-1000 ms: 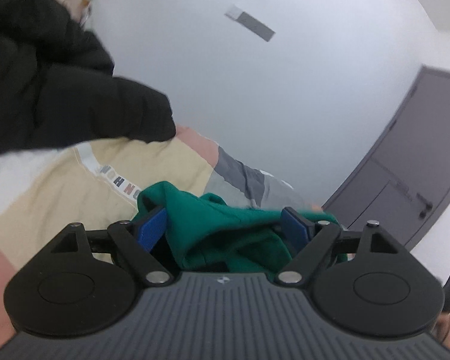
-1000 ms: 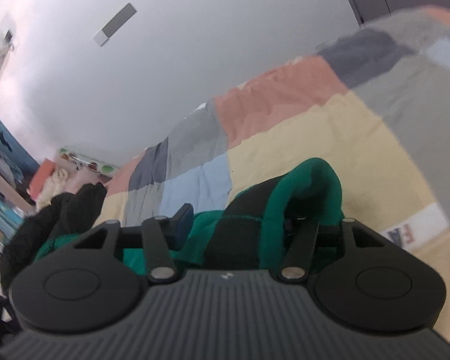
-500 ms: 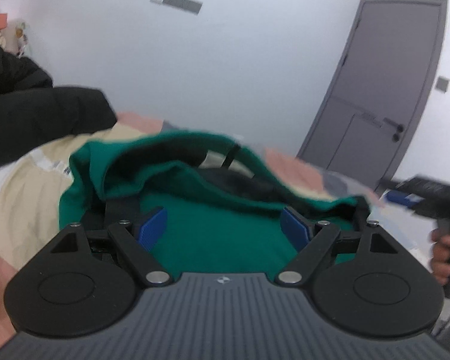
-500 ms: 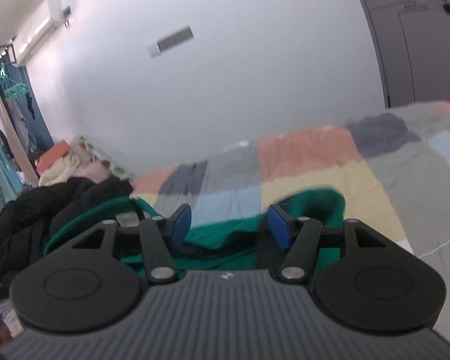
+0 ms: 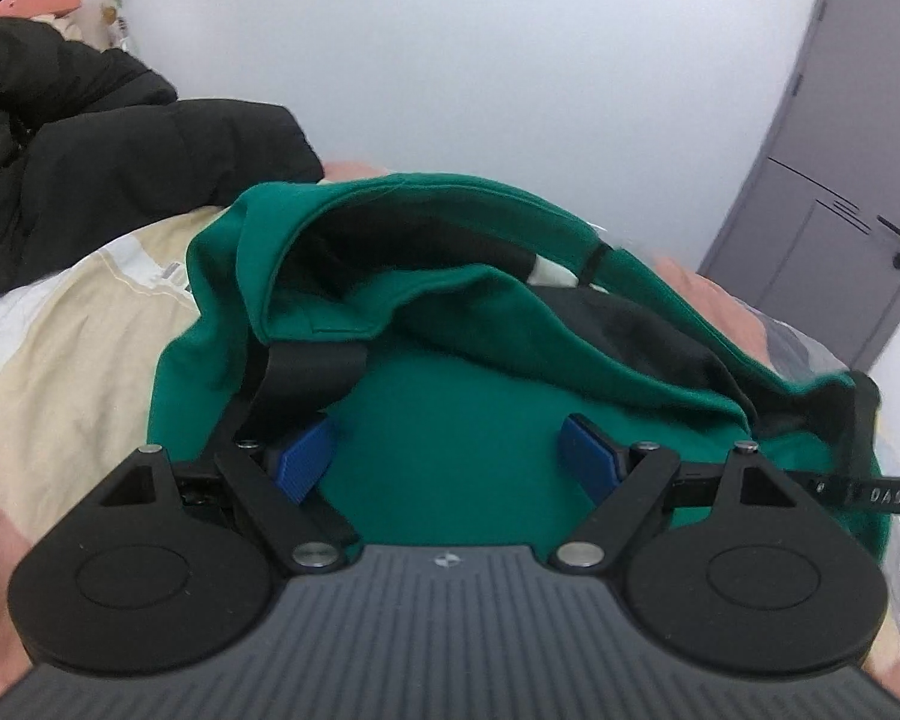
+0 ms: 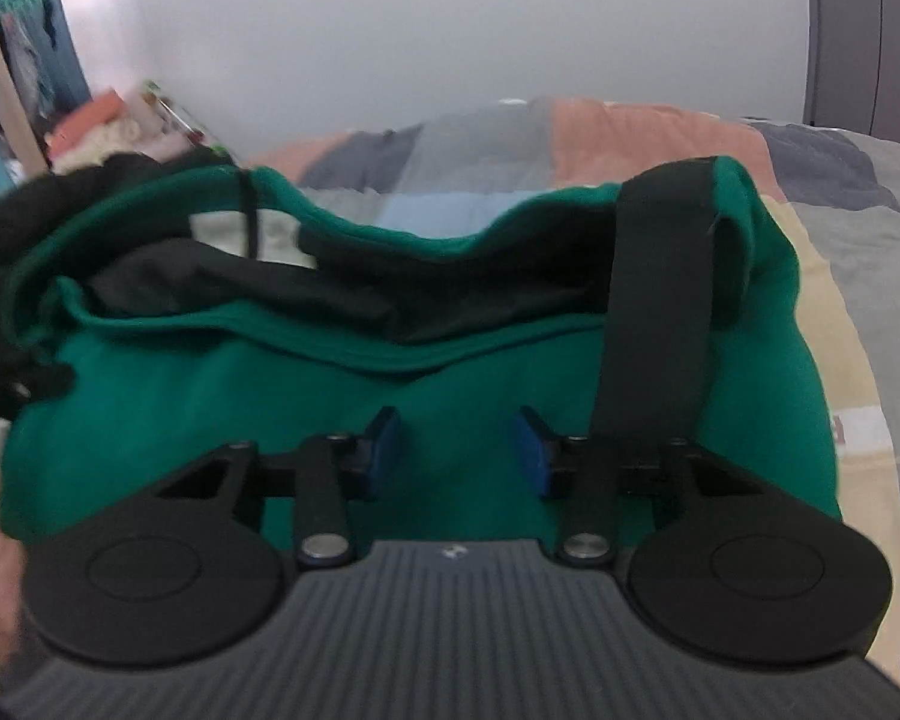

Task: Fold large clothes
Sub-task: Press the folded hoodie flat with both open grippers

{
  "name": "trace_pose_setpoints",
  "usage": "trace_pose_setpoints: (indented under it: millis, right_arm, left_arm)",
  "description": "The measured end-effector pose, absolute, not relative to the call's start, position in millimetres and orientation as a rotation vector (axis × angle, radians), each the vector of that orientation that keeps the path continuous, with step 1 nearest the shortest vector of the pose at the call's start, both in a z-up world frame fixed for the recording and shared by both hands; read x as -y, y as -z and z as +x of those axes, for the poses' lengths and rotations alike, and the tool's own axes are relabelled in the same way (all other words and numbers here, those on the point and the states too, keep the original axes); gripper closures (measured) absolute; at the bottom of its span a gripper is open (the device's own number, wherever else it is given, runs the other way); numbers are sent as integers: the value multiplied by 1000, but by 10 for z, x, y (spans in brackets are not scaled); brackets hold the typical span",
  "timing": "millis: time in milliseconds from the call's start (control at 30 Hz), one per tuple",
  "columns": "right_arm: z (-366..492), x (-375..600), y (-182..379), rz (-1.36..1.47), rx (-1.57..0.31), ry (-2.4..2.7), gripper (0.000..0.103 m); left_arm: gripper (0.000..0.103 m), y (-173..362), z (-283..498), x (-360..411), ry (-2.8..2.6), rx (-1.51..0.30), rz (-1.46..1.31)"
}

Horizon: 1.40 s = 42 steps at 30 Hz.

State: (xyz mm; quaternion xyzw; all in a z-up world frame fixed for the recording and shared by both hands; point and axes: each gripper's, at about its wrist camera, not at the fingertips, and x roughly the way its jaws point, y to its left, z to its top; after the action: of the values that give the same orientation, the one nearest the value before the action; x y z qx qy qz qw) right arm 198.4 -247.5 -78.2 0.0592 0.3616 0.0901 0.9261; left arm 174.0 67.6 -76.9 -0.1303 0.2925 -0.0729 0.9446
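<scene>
garment: green sweatshirt (image 5: 450, 456) at 12 o'clock of both, long axis 9–3
left hand-held gripper (image 5: 450, 459): spread, nothing pinched
right hand-held gripper (image 6: 456, 450): closing, pads clear of fabric

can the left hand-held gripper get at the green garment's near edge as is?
Probably yes. The left hand-held gripper stands wide open right over the green garment, with green cloth showing between its blue pads and nothing else in between. The black jacket lies off to the side.

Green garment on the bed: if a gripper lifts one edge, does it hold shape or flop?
Likely flops: the green garment already sags in soft folds. Probably a bit weighty, since a black lining shows inside. Grip should hold; the cloth looks matte, not slick.
</scene>
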Motion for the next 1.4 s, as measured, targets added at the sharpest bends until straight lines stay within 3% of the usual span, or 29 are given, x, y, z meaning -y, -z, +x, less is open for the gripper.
trace_pose_setpoints:
  millis: [433, 767, 1033, 1400]
  right_arm:
    - [2743, 2552, 905, 171, -677, -122, 60]
    - [2729, 2974, 718, 326, -399, -44, 57]
    - [2555, 2810, 715, 407, -515, -168, 56]
    - [1990, 2142, 640, 186, -586, -345, 56]
  left_arm:
    - [17, 895, 2392, -1122, 117, -579, -428]
    - [17, 798, 2565, -1294, 139, -480, -496]
    - [17, 678, 2353, -1034, 179, -516, -447]
    - [17, 708, 1981, -507, 291, -546, -269]
